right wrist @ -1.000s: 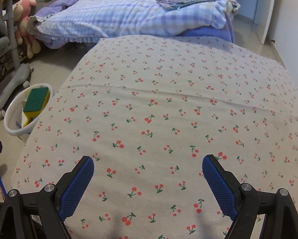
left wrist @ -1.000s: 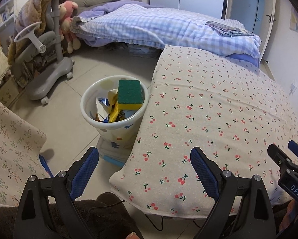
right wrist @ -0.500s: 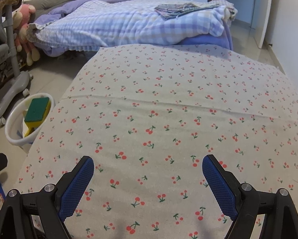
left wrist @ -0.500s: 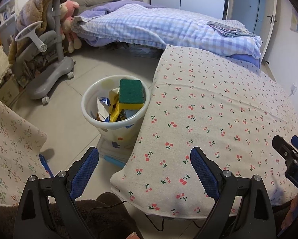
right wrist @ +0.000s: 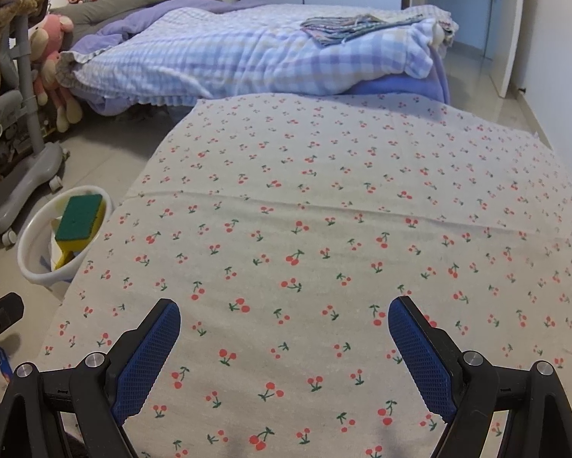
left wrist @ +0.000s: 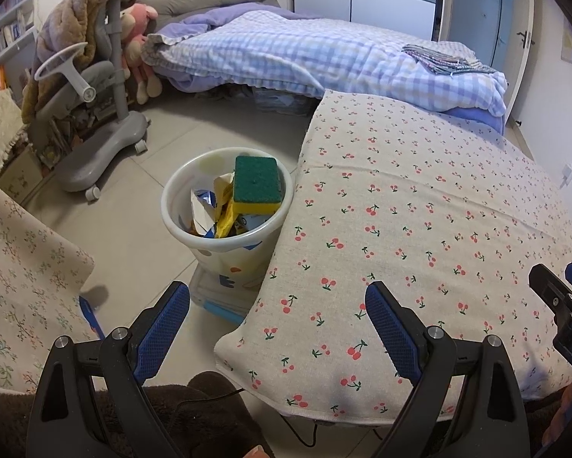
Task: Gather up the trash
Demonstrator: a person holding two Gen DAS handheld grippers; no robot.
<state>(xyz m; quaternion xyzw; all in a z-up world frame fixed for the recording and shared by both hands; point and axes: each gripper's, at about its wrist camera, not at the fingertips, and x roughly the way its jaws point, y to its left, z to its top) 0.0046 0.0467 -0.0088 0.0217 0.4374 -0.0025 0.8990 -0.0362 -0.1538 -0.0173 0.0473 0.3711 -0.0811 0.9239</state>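
Observation:
A white waste bin stands on the floor beside the cherry-print table cloth. A green and yellow sponge lies on top of wrappers and paper scraps inside it. My left gripper hangs open near the table's corner, on the near side of the bin, nothing between its blue pads. The right gripper is open over the cherry cloth, also with nothing in it. The bin and sponge show at the left of the right wrist view.
A grey wheeled chair draped with a brown blanket stands left of the bin. A bed with a checked purple quilt lies behind the table. A floral cloth hangs at the left. A blue-lidded box sits under the bin.
The right wrist view has tilted up slightly, so more of the bed shows. The left view is nearly the same, and both grippers stay open.

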